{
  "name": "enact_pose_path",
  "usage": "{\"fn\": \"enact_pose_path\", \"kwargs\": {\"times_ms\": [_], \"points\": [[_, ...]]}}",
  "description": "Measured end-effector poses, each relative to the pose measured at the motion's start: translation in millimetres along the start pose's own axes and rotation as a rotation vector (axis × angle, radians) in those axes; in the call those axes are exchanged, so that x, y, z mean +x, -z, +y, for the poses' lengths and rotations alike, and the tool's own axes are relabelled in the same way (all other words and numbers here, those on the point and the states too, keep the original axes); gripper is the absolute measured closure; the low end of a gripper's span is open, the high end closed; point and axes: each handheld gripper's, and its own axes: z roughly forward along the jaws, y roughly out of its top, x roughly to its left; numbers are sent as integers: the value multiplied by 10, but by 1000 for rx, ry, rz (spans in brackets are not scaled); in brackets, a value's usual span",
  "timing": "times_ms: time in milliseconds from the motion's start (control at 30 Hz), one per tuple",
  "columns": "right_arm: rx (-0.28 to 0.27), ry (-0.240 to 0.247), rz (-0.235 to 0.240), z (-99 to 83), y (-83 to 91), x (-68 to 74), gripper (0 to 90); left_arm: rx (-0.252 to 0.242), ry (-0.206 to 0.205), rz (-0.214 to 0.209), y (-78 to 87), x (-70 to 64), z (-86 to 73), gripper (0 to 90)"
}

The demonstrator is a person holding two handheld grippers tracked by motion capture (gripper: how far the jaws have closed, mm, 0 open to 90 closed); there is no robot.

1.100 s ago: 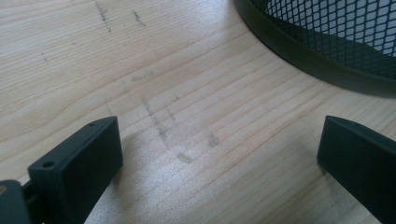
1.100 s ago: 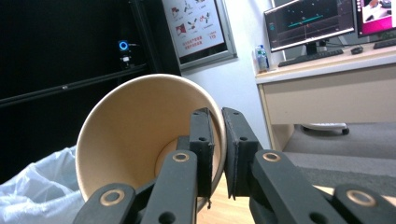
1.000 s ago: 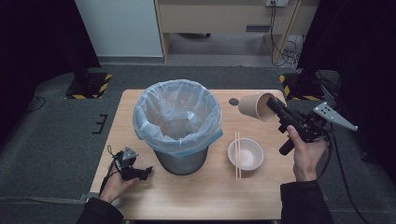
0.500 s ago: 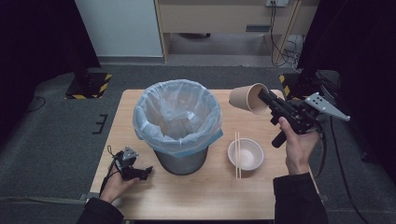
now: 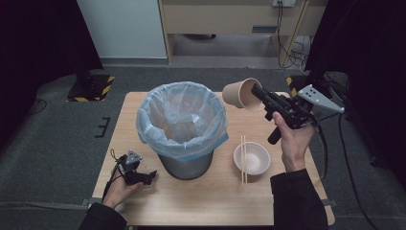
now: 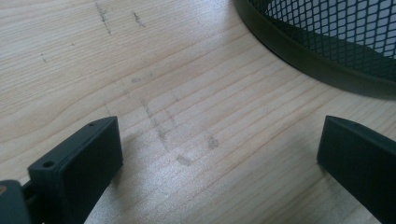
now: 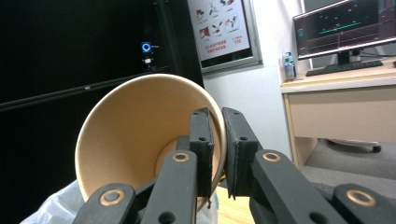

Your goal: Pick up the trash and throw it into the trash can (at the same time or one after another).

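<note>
Resting at seven o'clock on the table (image 5: 143,206), the left gripper (image 5: 149,176) lies idle, jaws wide apart on bare wood beside the lined bin (image 5: 182,125), likely keeping clear. At two o'clock, the right gripper (image 5: 254,90) pinches the paper cup (image 5: 237,94) by its rim, one jaw inside, tipped sideways near the bin's edge, probably for dropping in. Bowl (image 5: 252,159) and chopsticks (image 5: 243,158) wait at four o'clock.

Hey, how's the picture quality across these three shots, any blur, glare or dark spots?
High view: soft overall, with dark room edges around the evenly lit table. Left gripper view: wood grain sharp at mid-distance, near fingers blurred, pale sheen on the wood between them. Right gripper view: paper cup and fingers crisp, left background nearly black, monitor bright.
</note>
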Motion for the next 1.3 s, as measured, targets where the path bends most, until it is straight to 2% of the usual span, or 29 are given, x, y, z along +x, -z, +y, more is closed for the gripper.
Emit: {"fn": "enact_pose_path", "kwargs": {"times_ms": [133, 433, 867, 1100, 1300], "points": [[5, 10, 3, 13, -65, 44, 835, 0, 0, 0, 0, 0, 0, 0], [26, 11, 43, -7, -296, 195, 834, 0, -1, 0, -1, 1, 1, 0], [58, 27, 61, -58, -515, 321, 834, -1, -1, -1, -3, 1, 2, 0], [87, 37, 81, -119, -644, 407, 835, -1, -2, -1, -3, 1, 2, 0], [135, 45, 84, -224, -756, 441, 834, -2, -1, -1, -4, 1, 3, 0]]}}
